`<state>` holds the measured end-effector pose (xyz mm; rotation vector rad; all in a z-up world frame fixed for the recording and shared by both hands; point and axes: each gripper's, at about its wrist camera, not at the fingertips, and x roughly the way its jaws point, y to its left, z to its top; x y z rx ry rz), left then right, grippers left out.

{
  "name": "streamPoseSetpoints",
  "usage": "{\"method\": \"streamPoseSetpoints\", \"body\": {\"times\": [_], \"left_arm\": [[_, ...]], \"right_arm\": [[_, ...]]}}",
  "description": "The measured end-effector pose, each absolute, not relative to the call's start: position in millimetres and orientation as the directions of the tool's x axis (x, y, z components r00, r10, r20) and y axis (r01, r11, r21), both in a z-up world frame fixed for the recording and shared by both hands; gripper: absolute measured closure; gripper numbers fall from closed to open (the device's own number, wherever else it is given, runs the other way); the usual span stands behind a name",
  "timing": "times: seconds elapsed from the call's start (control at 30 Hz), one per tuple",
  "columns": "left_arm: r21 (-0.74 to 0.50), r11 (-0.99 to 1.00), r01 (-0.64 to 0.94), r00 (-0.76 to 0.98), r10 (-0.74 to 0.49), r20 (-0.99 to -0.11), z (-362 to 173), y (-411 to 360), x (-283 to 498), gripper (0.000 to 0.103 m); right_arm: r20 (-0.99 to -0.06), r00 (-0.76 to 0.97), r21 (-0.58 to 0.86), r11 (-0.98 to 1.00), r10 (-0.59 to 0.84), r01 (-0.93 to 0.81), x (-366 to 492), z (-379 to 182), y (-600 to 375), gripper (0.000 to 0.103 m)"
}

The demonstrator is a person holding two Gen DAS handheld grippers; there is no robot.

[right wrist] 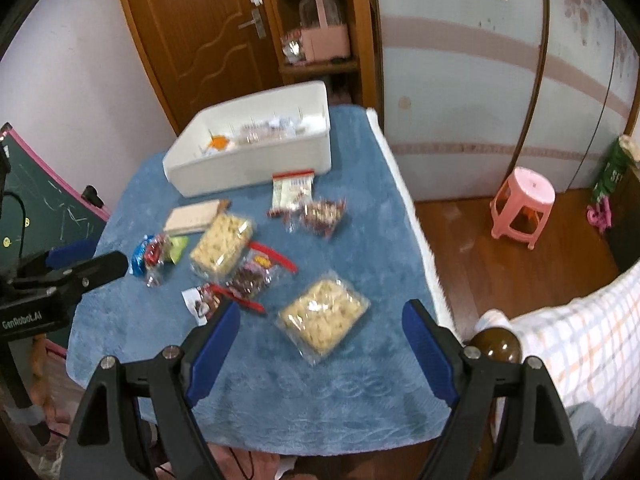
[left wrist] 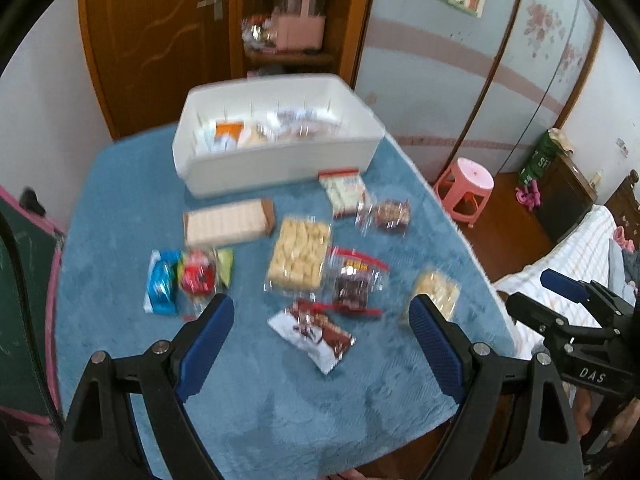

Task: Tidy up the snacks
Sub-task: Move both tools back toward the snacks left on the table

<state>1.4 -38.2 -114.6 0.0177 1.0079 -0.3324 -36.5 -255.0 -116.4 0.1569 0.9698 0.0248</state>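
Several snack packs lie on a blue-covered table (left wrist: 280,392). A white bin (left wrist: 280,160) at the far side holds some snacks; it also shows in the right wrist view (right wrist: 256,168). My left gripper (left wrist: 320,312) is open and empty, above a brown and white packet (left wrist: 312,334). My right gripper (right wrist: 320,316) is open and empty, above a clear pack of pale biscuits (right wrist: 322,316). A second biscuit pack (left wrist: 298,258), a wafer pack (left wrist: 228,224), red-sealed bags (left wrist: 356,280) and small candy packets (left wrist: 188,276) lie between the grippers and the bin.
A pink stool (right wrist: 522,204) stands on the wooden floor right of the table. A bed with a checked cover (right wrist: 580,340) is at the near right. A green chalkboard (right wrist: 36,208) stands left. A wooden door and shelf (left wrist: 280,20) are behind the bin.
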Motion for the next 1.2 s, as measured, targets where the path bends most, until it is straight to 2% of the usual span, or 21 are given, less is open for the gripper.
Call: {"method": "streamPoseSetpoints", "body": {"times": [0.43, 0.73, 0.87, 1.0, 1.07, 1.2], "left_arm": [[-0.198, 0.959, 0.201, 0.296, -0.252, -0.921, -208, -54, 29, 0.014], [-0.199, 0.979, 0.040, 0.216, -0.203, -0.955, -252, -59, 48, 0.014], [-0.179, 0.984, -0.009, 0.189, -0.174, -0.966, -267, -63, 50, 0.014], [-0.151, 0.987, -0.048, 0.187, -0.140, -0.972, -274, -67, 51, 0.015], [-0.137, 0.989, -0.062, 0.184, -0.123, -0.975, -277, -69, 53, 0.018], [-0.075, 0.995, -0.067, 0.171, -0.062, -0.983, -280, -74, 55, 0.034]], "right_arm": [[-0.897, 0.422, 0.214, 0.965, 0.133, 0.150, -7, -189, -266, 0.019], [-0.926, 0.317, 0.314, 0.881, 0.203, 0.353, 24, -229, -273, 0.019], [-0.943, 0.266, 0.299, 0.859, 0.200, 0.415, 35, -241, -271, 0.019], [-0.956, 0.243, 0.251, 0.881, 0.161, 0.401, 42, -243, -263, 0.019], [-0.963, 0.231, 0.225, 0.894, 0.142, 0.388, 43, -244, -258, 0.019], [-0.965, 0.229, 0.206, 0.907, 0.127, 0.367, 42, -245, -256, 0.023]]}}
